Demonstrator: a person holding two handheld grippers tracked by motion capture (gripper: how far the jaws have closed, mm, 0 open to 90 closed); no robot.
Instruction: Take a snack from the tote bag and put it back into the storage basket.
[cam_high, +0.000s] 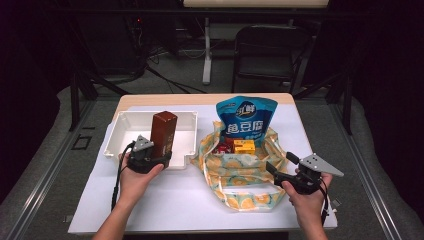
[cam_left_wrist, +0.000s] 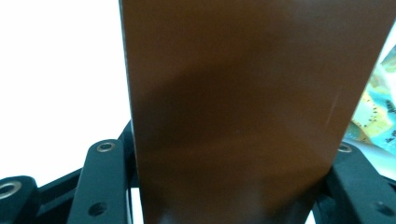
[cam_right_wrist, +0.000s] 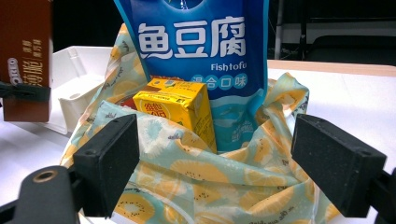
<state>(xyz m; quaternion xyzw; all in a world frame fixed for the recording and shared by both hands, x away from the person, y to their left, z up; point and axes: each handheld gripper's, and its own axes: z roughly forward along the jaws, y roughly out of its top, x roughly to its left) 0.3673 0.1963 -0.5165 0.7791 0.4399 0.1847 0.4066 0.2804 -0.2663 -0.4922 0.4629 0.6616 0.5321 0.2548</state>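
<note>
Starting at the left of the high view, a person's left hand holds the left gripper (cam_high: 161, 156), whose jaws are clamped on the lower part of a tall brown box (cam_high: 164, 133). That box stands upright, over the near right part of a white tray (cam_high: 120, 131), a shallow rectangular bin on the left half of the white table (cam_high: 165, 200). Whether the box's base touches the tray floor cannot be told. In the left gripper view the brown box (cam_left_wrist: 252, 116) sits between the two black jaws, its sides pressed against them.

Just right of the tray lies an open cloth bag (cam_high: 240, 180), pale teal with orange and lemon slices printed on it. A blue snack pouch (cam_high: 246, 120) stands upright at the bag's far side, rising above the rim. In front of the pouch, inside the bag, sits a small yellow drink carton (cam_high: 244, 146), with something red beside it that is too small to make out.

Farther right, the person's right hand holds the right gripper (cam_high: 270, 167) just beside the bag's near right edge, pointing toward it. In the right gripper view its jaws stand wide apart with nothing between them, aimed at the cloth bag (cam_right_wrist: 210, 182), the yellow drink carton (cam_right_wrist: 180, 109) and the blue snack pouch (cam_right_wrist: 196, 51).
</note>
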